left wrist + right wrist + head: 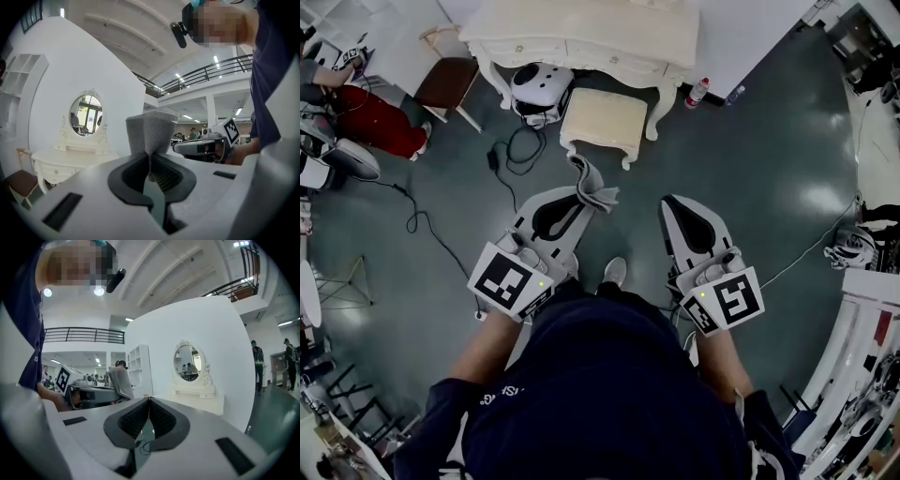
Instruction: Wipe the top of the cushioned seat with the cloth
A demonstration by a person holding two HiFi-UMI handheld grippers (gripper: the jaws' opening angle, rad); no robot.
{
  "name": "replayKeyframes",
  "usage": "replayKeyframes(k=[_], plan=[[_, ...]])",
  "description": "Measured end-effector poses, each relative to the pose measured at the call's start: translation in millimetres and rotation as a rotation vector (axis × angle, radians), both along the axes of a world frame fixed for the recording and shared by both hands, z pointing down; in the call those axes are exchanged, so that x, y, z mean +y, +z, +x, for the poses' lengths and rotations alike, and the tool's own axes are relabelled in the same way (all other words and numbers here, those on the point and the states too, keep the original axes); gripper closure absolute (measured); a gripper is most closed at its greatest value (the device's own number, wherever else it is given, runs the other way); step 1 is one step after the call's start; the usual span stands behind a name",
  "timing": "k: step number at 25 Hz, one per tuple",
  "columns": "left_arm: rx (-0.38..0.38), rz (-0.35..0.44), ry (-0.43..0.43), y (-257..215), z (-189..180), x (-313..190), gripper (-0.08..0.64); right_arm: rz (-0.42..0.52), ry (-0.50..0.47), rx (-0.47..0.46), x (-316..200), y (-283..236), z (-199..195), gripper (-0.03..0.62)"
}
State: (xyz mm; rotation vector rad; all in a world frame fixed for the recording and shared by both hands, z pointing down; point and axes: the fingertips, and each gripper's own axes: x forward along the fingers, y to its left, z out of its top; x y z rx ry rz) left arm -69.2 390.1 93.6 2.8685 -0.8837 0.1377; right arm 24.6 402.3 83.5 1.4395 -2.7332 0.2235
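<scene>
Bare floor (pixel 750 169) is lying open on the near side of the cushioned seat (pixel 603 117), and its top is standing free from above. The dressing table (pixel 581 37) is crowding its far side. A black cable (pixel 493 159) is trailing left of it, and a bottle (pixel 697 92) is standing right of it, near the table leg

1. No word, number or brand is legible anywhere.
2. The left marker cube (pixel 512 282) and the right marker cube (pixel 728 300) bear only black-and-white square patterns.
3. White print (pixel 492 397) on the person's dark shirt is too small to read.
</scene>
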Motion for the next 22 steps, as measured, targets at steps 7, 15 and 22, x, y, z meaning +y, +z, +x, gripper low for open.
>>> replayKeyframes(k=[7, 15, 22], plan=[[-0.003, 0.001, -0.032, 6, 16, 14, 0.54, 0.003, -0.027, -0.005, 12, 6, 18, 0.566], [-0.012, 0.001, -0.054, 5, 32, 24, 0.54, 0.015, -0.055, -0.009, 20, 3, 36, 0.566], [-0.02, 0.004, -0.055, 6, 39, 20, 0.54, 0.009, -0.067, -0.021, 16, 6, 41, 0.566]])
